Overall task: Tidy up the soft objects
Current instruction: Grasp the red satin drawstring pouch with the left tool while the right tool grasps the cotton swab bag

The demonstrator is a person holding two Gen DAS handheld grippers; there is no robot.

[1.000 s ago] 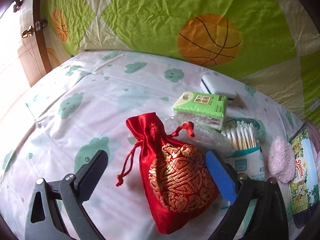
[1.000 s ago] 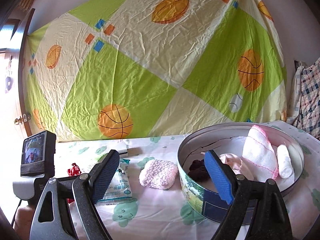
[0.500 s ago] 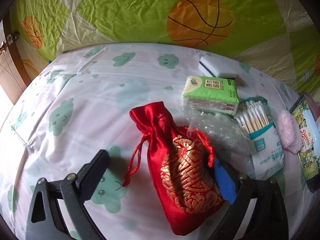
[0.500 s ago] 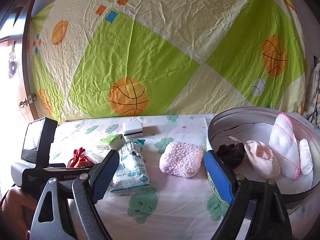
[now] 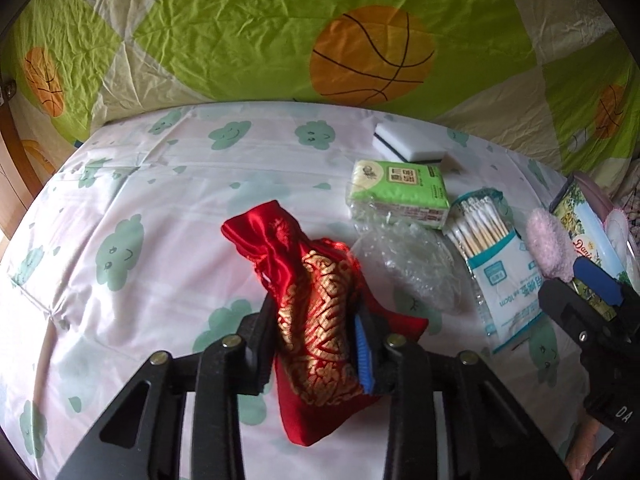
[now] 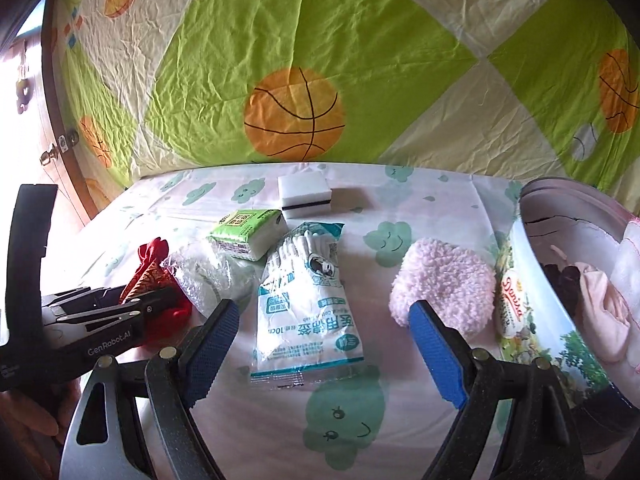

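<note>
Round tin [image 6: 532,312] cut off by right edge; dark item [image 6: 562,280] inside too unclear to identify

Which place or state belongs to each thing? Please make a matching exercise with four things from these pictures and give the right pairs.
Things:
1. red pouch
2. pink fluffy cloth
3. white sponge
4. right gripper

Places or states:
A. lies near the back, by the hanging sheet
B. open, with nothing between its fingers
C. pinched in the left gripper, whose jaws have just closed on it
D. lies on the bed beside the round tin

Pairs: 1-C, 2-D, 3-A, 4-B
</note>
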